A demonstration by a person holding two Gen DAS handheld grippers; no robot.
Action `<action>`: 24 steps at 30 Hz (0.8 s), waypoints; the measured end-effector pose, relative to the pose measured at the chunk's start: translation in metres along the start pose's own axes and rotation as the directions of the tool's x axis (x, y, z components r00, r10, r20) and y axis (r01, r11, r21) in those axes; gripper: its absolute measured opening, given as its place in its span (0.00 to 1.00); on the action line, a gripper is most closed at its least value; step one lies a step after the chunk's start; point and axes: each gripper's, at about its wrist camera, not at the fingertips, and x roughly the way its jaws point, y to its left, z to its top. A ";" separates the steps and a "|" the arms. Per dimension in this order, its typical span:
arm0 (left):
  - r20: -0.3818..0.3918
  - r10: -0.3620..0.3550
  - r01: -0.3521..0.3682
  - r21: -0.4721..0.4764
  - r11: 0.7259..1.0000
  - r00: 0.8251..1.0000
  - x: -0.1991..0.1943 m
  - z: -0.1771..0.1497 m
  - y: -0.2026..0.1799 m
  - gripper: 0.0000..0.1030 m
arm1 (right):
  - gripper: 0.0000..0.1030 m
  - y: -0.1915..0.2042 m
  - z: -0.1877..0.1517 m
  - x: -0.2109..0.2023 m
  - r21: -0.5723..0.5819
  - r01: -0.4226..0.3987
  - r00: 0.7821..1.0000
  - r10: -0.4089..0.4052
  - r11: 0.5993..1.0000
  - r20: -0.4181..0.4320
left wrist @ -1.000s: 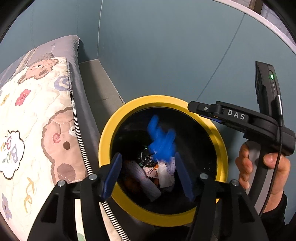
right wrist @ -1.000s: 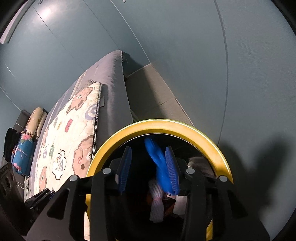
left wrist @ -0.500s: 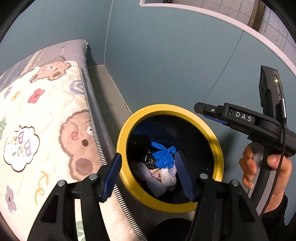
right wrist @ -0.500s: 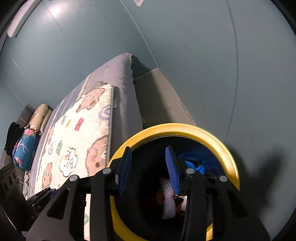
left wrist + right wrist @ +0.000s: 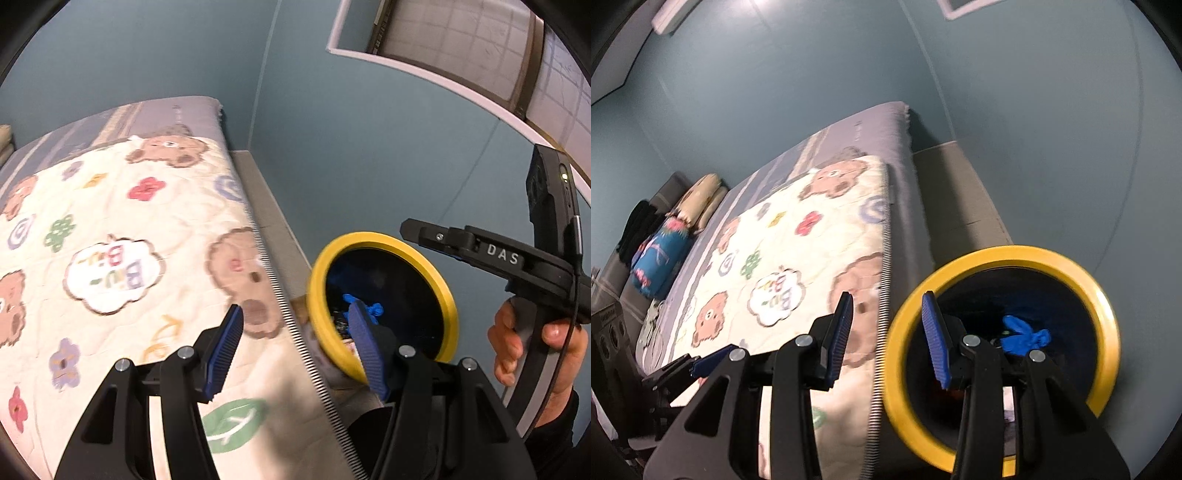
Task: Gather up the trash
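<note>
A black trash bin with a yellow rim (image 5: 384, 238) (image 5: 1001, 254) stands between the bed and the wall. A blue glove (image 5: 375, 308) (image 5: 1025, 338) lies inside it on other crumpled trash. My left gripper (image 5: 295, 347) hangs open and empty over the bed's edge, its right finger in front of the bin's mouth. My right gripper (image 5: 888, 336) is also open and empty, straddling the bin's left rim. In the left wrist view the right gripper (image 5: 413, 227) shows side-on above the bin's far rim, held by a hand (image 5: 535, 343).
A bed with a bear-patterned quilt (image 5: 122, 236) (image 5: 783, 266) fills the left. A grey ledge (image 5: 956, 195) runs between the mattress and the teal wall (image 5: 369, 129). Pillows (image 5: 661, 254) lie at the far end. A window (image 5: 461, 44) is set high on the right.
The blue glove, falling at the right gripper's fingers a second ago, now lies in the bin. Both grippers have risen and swung left towards the bed, so the bin looks smaller and further right.
</note>
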 end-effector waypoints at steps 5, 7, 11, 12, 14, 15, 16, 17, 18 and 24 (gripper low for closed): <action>0.038 0.044 -0.042 -0.052 0.998 0.998 -0.031 -0.012 0.032 0.55 | 0.36 0.043 -0.010 0.007 -0.061 -0.040 0.999 0.038 0.997 -0.026; 0.049 0.061 -0.057 -0.071 0.996 0.997 -0.041 -0.017 0.043 0.55 | 0.36 0.058 -0.014 0.009 -0.081 -0.049 0.998 0.046 0.996 -0.035; 0.064 0.093 -0.086 -0.107 0.991 0.994 -0.059 -0.029 0.066 0.55 | 0.36 0.089 -0.025 0.016 -0.115 -0.081 0.995 0.074 0.990 -0.061; 0.067 0.103 -0.095 -0.116 0.989 0.992 -0.062 -0.032 0.070 0.55 | 0.36 0.096 -0.028 0.017 -0.121 -0.088 0.995 0.080 0.989 -0.067; 0.073 0.117 -0.106 -0.133 0.985 0.990 -0.070 -0.038 0.079 0.55 | 0.36 0.107 -0.034 0.021 -0.131 -0.101 0.993 0.091 0.986 -0.081; 0.080 0.125 -0.113 -0.139 0.984 0.989 -0.074 -0.041 0.084 0.55 | 0.36 0.112 -0.037 0.022 -0.137 -0.107 0.992 0.095 0.985 -0.087; 0.087 0.134 -0.121 -0.144 0.982 0.987 -0.080 -0.045 0.088 0.55 | 0.36 0.118 -0.040 0.023 -0.142 -0.113 0.991 0.100 0.983 -0.092; 0.093 0.144 -0.129 -0.152 0.980 0.985 -0.084 -0.048 0.091 0.55 | 0.36 0.123 -0.043 0.023 -0.147 -0.120 0.990 0.106 0.982 -0.097; 0.096 0.148 -0.131 -0.163 0.978 0.984 -0.087 -0.051 0.096 0.55 | 0.36 0.129 -0.047 0.025 -0.152 -0.126 0.988 0.111 0.980 -0.103; 0.115 0.189 -0.159 -0.227 0.961 0.975 -0.105 -0.076 0.122 0.55 | 0.36 0.157 -0.065 0.030 -0.188 -0.151 0.983 0.127 0.971 -0.131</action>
